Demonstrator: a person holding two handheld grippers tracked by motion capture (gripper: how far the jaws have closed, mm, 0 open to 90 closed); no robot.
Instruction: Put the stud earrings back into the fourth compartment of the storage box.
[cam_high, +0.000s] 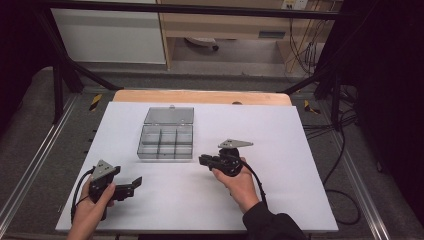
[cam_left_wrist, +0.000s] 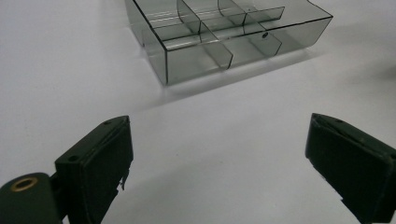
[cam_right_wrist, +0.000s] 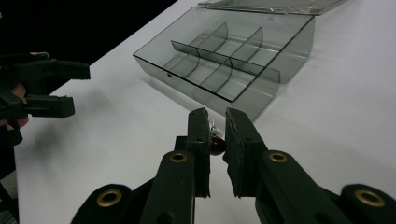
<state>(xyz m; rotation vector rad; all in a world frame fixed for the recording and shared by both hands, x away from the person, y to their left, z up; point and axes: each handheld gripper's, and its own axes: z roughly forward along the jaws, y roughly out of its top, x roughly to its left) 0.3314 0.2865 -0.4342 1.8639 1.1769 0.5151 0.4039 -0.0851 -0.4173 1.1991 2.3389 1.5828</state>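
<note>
right claw (cam_right_wrist: 217, 133) pinching small brown bead (cam_right_wrist: 216, 144) | near compartment box (cam_right_wrist: 261, 88)

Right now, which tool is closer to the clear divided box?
Right. The right tool sits just off the clear divided box, at its near right corner; the left tool is farther back, toward the table's near left.

2 black claws (cam_high: 202, 160) (cam_high: 135, 184) w/ brass rivets, grey 3-cornered top plates, black cables; dark sleeve (cam_high: 270, 225) on right arm.
</note>
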